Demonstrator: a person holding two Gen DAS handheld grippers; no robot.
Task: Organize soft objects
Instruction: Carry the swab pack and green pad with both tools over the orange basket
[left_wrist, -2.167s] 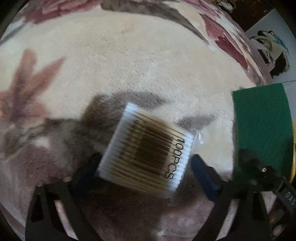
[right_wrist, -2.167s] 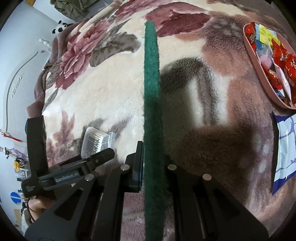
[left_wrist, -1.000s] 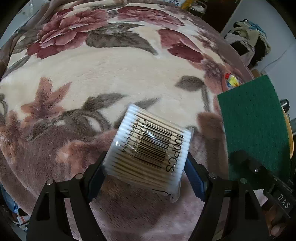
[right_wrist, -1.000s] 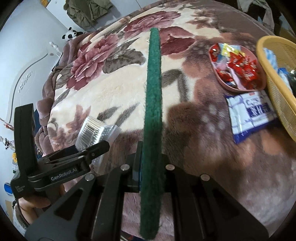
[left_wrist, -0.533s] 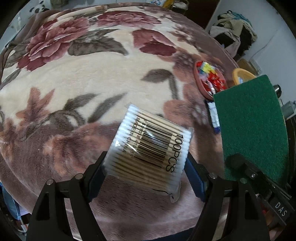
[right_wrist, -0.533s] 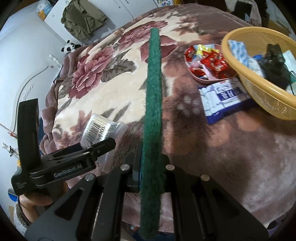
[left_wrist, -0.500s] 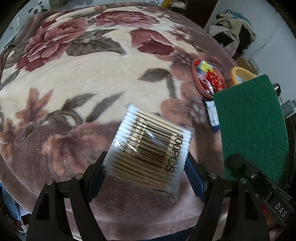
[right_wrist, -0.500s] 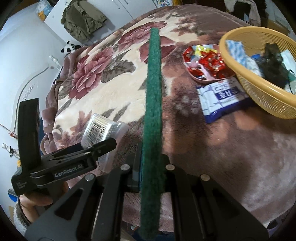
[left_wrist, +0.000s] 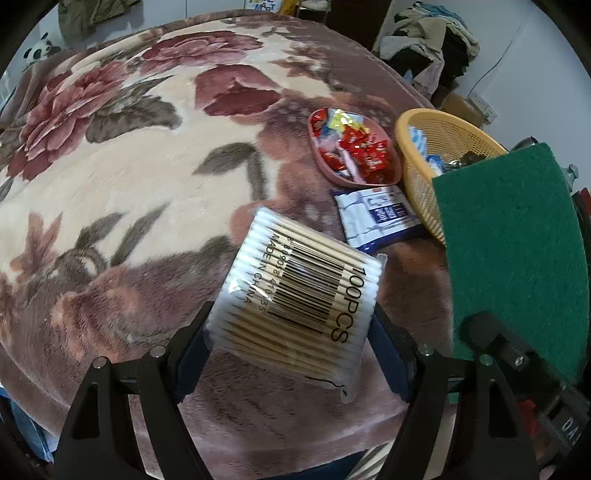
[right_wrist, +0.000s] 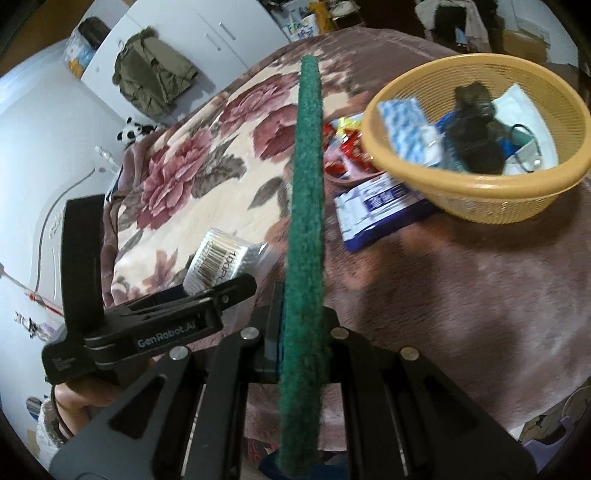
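**Both claws loaded, basket ahead**

Here, going left to right: the left gripper (left_wrist: 291, 332) is closed on the clear plastic pack of wooden-stemmed cotton swabs (left_wrist: 299, 291), pinched across its sides and held above the floral plush blanket (left_wrist: 122, 177). The slick wrapper could probably slide out if the pinch loosens. Next, the right gripper (right_wrist: 301, 332) clamps the flat green scouring pad (right_wrist: 304, 221) edge-up. Rightmost sits the yellow woven plastic basket (right_wrist: 476, 199), already part-filled; the floppy pad might catch its rim, or nudge the blue-and-white wipes packet (right_wrist: 376, 206) touching its base.
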